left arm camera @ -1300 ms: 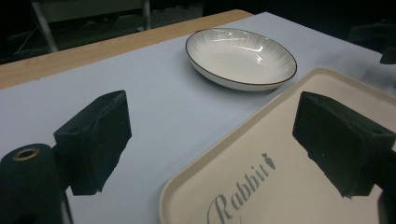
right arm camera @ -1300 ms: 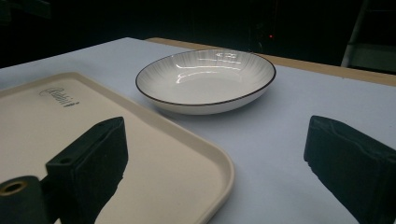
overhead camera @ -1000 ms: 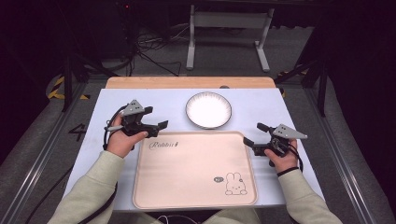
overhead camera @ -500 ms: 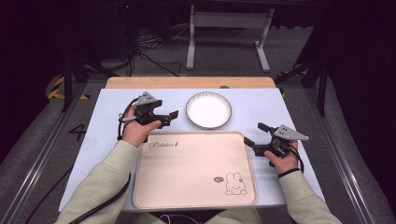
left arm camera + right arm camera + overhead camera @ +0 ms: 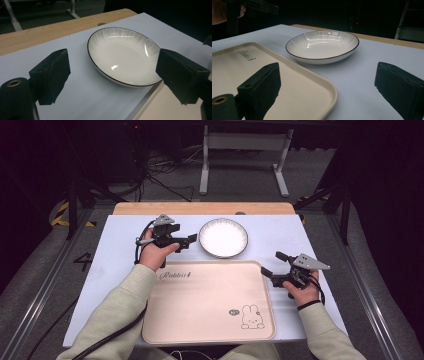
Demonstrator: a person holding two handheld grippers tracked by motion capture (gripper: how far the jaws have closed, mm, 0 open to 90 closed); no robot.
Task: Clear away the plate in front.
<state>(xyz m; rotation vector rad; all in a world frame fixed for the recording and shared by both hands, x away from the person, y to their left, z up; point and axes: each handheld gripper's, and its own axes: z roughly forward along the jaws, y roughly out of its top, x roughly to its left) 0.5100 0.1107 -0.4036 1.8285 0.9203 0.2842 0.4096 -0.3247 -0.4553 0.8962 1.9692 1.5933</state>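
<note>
Nearest the person lies a flat beige plastic tray (image 5: 210,305) with rounded corners, a small rabbit drawing (image 5: 251,316) in its near right corner and a line of script (image 5: 176,275) at its far left. Nothing lies in the tray. It rests on the pale blue table cover (image 5: 100,285).

At the tray's right edge, the right gripper (image 5: 272,264) hangs just above the table with its jaws spread wide and nothing between them. Seen in the right gripper view, one jaw stands over the tray's corner (image 5: 322,92) and the other over bare cover.

Just beyond the tray's far edge sits a round, shallow white ceramic dish (image 5: 223,237) with a thin dark rim and faint grey lines fanning out from its middle. It is empty and stands flat on the cover, near the tray but not touching it.

The left gripper (image 5: 192,241) is just beside the dish's left side, pointed toward it, jaws spread wide and holding nothing. In the left gripper view the dish (image 5: 123,56) lies ahead between the two black pads, untouched.

Farthest, a strip of light wooden tabletop (image 5: 200,208) shows past the cover.
</note>
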